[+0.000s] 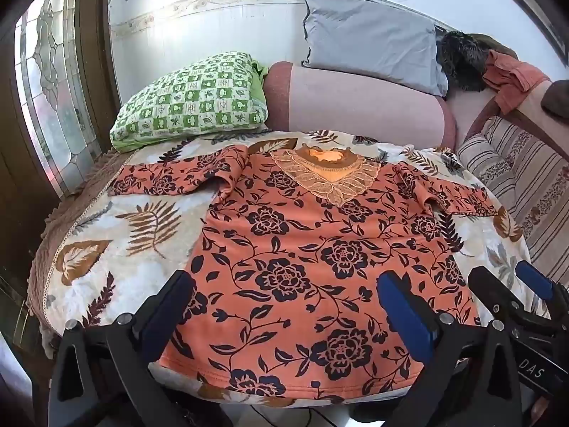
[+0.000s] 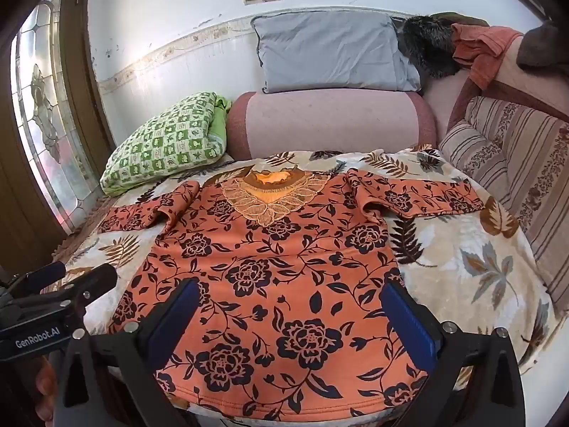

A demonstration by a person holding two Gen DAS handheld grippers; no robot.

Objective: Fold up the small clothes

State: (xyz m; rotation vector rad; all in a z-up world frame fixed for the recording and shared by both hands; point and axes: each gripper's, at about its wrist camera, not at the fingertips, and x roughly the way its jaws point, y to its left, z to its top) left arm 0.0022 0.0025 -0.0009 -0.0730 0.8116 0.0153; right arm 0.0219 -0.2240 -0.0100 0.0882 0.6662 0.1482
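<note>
Orange flowery top (image 1: 320,249) lies flat on the leaf blanket (image 1: 106,249), hem at near edge | left gripper (image 1: 284,306) and right gripper (image 2: 291,313) both wide apart, empty | you pinch one sleeve, fold inward, keep it smooth

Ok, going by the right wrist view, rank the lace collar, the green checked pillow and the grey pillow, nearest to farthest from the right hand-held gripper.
From the right hand-held gripper, open over the shirt's hem:
1. Lace collar, straight ahead at the top of the orange floral shirt.
2. Green checked pillow, ahead on the left, at the blanket's far edge.
3. Grey pillow, farthest, propped against the wall.
</note>
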